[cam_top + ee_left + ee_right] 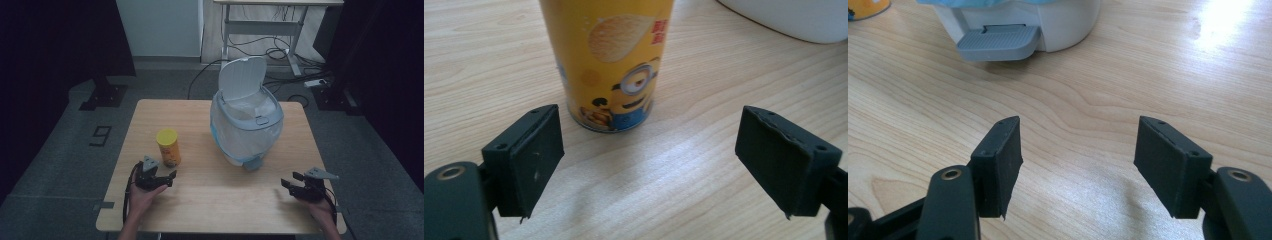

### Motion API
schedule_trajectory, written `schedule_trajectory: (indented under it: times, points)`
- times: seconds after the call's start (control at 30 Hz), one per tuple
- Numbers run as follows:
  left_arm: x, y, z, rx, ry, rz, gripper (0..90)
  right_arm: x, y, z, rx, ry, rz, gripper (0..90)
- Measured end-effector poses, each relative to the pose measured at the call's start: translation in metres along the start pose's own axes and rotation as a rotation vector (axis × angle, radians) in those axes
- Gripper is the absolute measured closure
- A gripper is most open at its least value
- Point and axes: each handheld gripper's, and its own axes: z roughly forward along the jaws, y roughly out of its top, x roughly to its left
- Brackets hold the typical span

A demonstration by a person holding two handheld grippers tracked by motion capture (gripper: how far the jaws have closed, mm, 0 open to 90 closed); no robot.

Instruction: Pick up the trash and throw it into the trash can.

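On wooden table (210, 200): yellow cylindrical crisp can (168, 147), upright, left of white pedal bin with raised lid (246, 120).
Left gripper (167, 178) lies just short of the can, jaws spread wide, nothing between them. Right gripper (289, 182) rests near the table's right front edge, jaws wide apart and empty, facing the bin's grey pedal (998, 42).

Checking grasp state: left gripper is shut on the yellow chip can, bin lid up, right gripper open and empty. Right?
Not quite. The left gripper is open; the yellow chip can stands beyond its pads, untouched, per the left gripper view. Bin lid up, right gripper open and empty.
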Motion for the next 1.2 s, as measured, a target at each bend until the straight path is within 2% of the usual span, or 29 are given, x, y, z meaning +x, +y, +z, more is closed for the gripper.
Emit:
schedule_trajectory:
  times: [0.1, 0.4, 0.57, 0.77, 0.9, 0.97, 1.2]
  points:
    - [0.002, 0.001, 0.001, -0.003, 0.014, -0.003, 11.5, -0.001, -0.001, 0.000, 0.002, 0.000, 0.004, 34.5]
    - [0.006, 0.011, 0.009, -0.019, 0.023, -0.018, 9.6, -0.002, -0.002, 0.001, 0.020, 0.005, 0.015, 34.1]
    - [0.012, 0.018, 0.014, -0.033, 0.049, -0.027, 9.7, -0.003, -0.002, 0.001, 0.018, 0.007, 0.018, 34.1]
    - [0.020, 0.024, 0.028, -0.049, 0.027, -0.027, 9.8, -0.002, -0.002, 0.001, 0.021, 0.013, 0.008, 33.7]
    - [0.021, 0.028, 0.036, -0.055, 0.020, -0.037, 10.0, -0.003, -0.002, 0.001, 0.021, 0.010, 0.012, 33.7]
    - [0.022, 0.031, 0.040, -0.067, 0.010, -0.055, 10.0, -0.003, -0.002, 0.001, 0.021, 0.013, 0.013, 33.7]
    - [0.025, 0.033, 0.050, -0.095, 0.001, -0.061, 15.5, -0.003, -0.002, 0.000, 0.030, 0.020, 0.022, 34.4]
